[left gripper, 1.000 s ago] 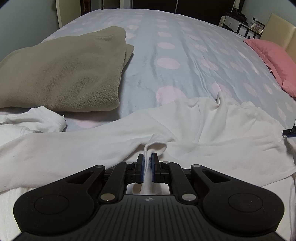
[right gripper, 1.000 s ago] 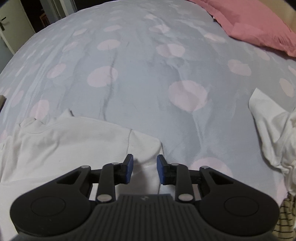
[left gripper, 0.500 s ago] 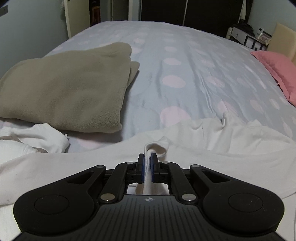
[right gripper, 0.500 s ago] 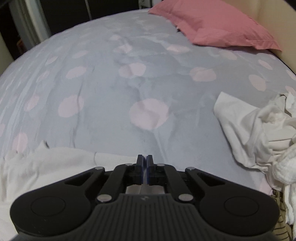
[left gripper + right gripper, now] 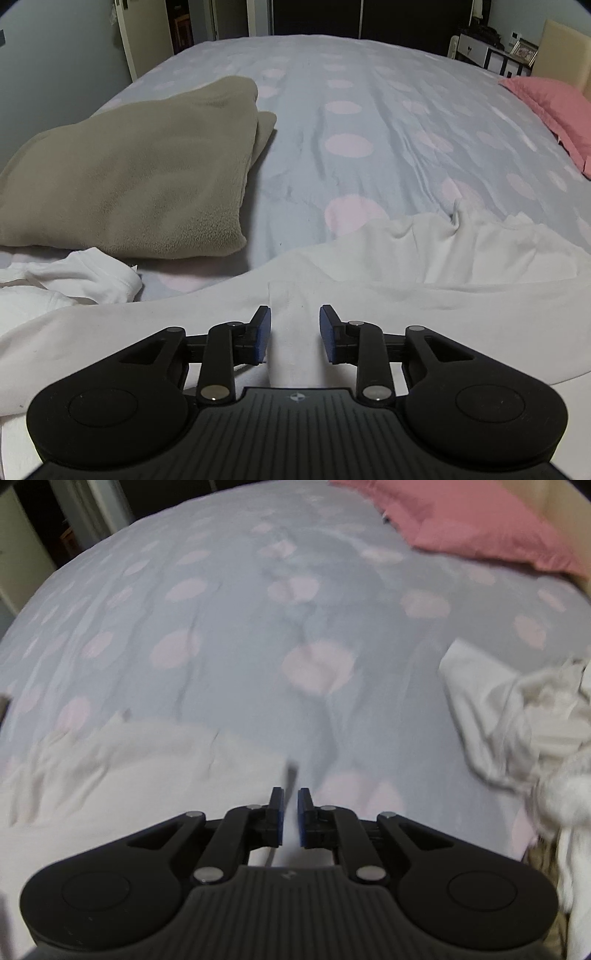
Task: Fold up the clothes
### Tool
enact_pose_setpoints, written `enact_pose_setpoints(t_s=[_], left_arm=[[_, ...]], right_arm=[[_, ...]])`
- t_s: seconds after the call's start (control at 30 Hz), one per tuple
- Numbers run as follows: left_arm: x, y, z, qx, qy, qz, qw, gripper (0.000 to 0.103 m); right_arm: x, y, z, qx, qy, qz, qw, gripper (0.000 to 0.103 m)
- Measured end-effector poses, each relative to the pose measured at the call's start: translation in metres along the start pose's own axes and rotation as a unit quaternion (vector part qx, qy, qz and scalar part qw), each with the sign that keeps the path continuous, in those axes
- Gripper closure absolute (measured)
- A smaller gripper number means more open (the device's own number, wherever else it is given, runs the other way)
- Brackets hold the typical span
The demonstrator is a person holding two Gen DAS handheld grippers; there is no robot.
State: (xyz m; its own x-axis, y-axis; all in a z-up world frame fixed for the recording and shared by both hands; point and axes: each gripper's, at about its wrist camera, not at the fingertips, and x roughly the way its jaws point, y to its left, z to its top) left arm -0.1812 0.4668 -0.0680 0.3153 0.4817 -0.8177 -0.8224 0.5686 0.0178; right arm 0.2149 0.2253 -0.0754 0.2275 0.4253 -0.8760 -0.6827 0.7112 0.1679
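Letting go after laying a fold, left gripper [image 5: 294,334] has just opened halfway over the white shirt [image 5: 424,280] at the bed's [image 5: 369,110] near edge, while right gripper [image 5: 290,818] pinches its edge, likely to straighten it.

Two low wrist views (shared bed [image 5: 369,110]), angled downward

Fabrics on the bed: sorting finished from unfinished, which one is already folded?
The olive fleece blanket, lying as a neat doubled stack; the white garments lie spread or crumpled.
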Motion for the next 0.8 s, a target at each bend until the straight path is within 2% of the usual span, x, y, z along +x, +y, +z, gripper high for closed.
enact_pose_setpoints(t_s=[0.03, 0.1, 0.13, 0.2, 0.27, 0.3, 0.33, 0.4, 0.43, 0.63, 0.8], left_arm=[[-0.002, -0.001, 0.000, 0.000, -0.001, -0.002, 1.0000, 0.074], [-0.007, -0.004, -0.001, 0.000, -0.003, -0.008, 1.0000, 0.073], [-0.010, -0.006, -0.002, 0.000, -0.002, -0.012, 0.9999, 0.073], [-0.015, -0.010, -0.004, 0.002, -0.002, -0.021, 0.9998, 0.073], [-0.021, -0.014, -0.007, 0.009, -0.003, -0.028, 0.9996, 0.072], [-0.025, -0.016, -0.008, 0.011, -0.005, -0.028, 0.9995, 0.070], [-0.028, -0.017, -0.009, 0.013, -0.007, -0.028, 0.9995, 0.069], [-0.035, -0.016, -0.011, 0.012, -0.013, -0.026, 0.9995, 0.067], [-0.038, -0.014, -0.012, 0.009, -0.015, -0.026, 0.9995, 0.067], [-0.053, -0.002, -0.019, 0.000, -0.020, -0.019, 0.9996, 0.067], [-0.060, 0.005, -0.024, 0.002, -0.019, -0.021, 0.9996, 0.067]], right_arm=[[-0.004, 0.002, -0.006, -0.010, 0.008, 0.014, 1.000, 0.092], [-0.014, 0.008, -0.019, -0.037, 0.015, 0.027, 0.999, 0.085], [-0.018, 0.011, -0.025, -0.051, 0.017, 0.032, 0.998, 0.078], [-0.023, 0.015, -0.035, -0.066, 0.025, 0.041, 0.997, 0.076], [-0.022, 0.017, -0.046, -0.076, 0.041, 0.050, 0.995, 0.065], [-0.021, 0.018, -0.052, -0.082, 0.050, 0.050, 0.994, 0.064], [-0.018, 0.019, -0.057, -0.089, 0.058, 0.044, 0.993, 0.066], [-0.010, 0.018, -0.065, -0.099, 0.075, 0.032, 0.992, 0.094], [-0.006, 0.015, -0.067, -0.096, 0.082, 0.028, 0.992, 0.096], [-0.007, 0.011, -0.067, -0.108, 0.080, 0.010, 0.991, 0.096], [-0.031, 0.015, -0.066, -0.131, 0.056, 0.023, 0.990, 0.088]])
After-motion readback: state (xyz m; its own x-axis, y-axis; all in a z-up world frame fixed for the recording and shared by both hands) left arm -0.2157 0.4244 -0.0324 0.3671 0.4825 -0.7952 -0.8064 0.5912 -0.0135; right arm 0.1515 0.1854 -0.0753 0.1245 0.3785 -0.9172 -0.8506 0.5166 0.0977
